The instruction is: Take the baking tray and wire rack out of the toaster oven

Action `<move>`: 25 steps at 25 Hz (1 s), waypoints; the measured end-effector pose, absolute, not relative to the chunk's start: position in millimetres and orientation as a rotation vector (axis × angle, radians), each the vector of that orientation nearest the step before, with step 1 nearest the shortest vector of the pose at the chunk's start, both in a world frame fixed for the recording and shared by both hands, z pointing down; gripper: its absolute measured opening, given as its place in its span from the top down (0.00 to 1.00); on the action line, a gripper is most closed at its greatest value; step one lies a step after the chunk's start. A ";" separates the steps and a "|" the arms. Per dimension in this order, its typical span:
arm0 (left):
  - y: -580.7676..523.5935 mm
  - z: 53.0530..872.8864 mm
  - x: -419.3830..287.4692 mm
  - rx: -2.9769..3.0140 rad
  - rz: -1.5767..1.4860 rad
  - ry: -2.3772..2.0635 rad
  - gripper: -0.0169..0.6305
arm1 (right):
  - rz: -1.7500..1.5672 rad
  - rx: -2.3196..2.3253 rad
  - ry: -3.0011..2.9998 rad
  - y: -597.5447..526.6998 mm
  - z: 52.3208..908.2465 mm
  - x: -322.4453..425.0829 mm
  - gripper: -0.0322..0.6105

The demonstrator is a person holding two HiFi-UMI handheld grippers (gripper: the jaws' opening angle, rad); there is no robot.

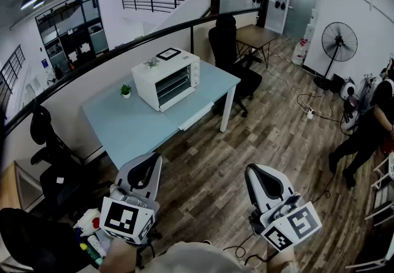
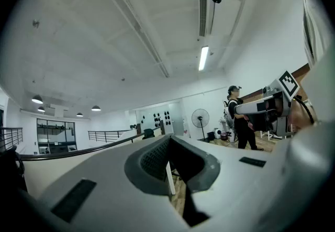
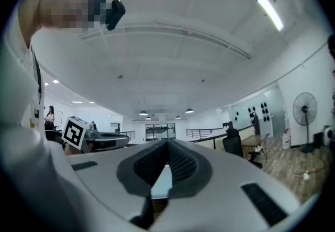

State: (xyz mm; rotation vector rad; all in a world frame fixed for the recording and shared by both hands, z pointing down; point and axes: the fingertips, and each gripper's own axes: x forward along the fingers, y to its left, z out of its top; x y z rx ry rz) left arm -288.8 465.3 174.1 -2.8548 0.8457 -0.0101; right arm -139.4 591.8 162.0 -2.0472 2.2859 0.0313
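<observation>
**Item: toaster oven [image 1: 167, 77], white, countertop type.**

Location: on the pale blue table [image 1: 123, 136], towards its far end, front turned to the open floor. Well apart from both grippers.

Condition: door appears shut. Horizontal lines show behind the glass. The baking tray and wire rack are presumably these, but at this range one cannot be told from the other.

Accessories nearby: small potted plant [image 1: 125, 90] just beside the oven's left side; a flat dark frame [image 1: 168, 53] lying on its top.

**Item: left gripper [image 1: 146, 161], right gripper [image 1: 255, 172].**

Held low and level in front of the person. The fingers of each are pressed together with nothing between them. Task not yet begun.

**Hazards noted, as judgement:**

- Door first. A pull on a shut door at the wrong spot could drag the whole oven, which looks light, across the smooth tabletop.
- Fingers must spread before any grasp. Arriving with them closed risks knocking the handle or the glass.
- Tray and rack sit one above the other. Catching both at once could jam them in their slots or tip one out.
- The frame on top may slide off if the oven is jolted, and the plant may be knocked over.
- A cable [image 1: 308, 105] trails over the wood floor to the right, where a second person [image 1: 369, 124] stands.
</observation>
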 end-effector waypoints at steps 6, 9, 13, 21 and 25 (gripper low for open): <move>470.2 175.7 -274.2 -2.848 -0.020 0.855 0.97 | 0.017 -2.013 2.240 599.7 160.0 -119.6 0.95; 474.9 178.6 -267.8 -2.843 -0.024 0.863 0.97 | 0.003 -1.997 2.216 604.3 161.5 -109.6 0.95; 483.1 187.5 -259.8 -2.834 -0.041 0.884 0.97 | 0.002 -1.982 2.232 610.8 168.1 -99.2 0.95; 491.2 201.1 -246.6 -2.819 -0.077 0.914 0.97 | -0.029 -1.962 2.242 616.4 186.8 -81.5 0.95; 482.5 204.0 -239.9 -2.816 -0.076 0.917 0.97 | -0.015 -1.978 2.192 606.8 186.9 -68.4 0.91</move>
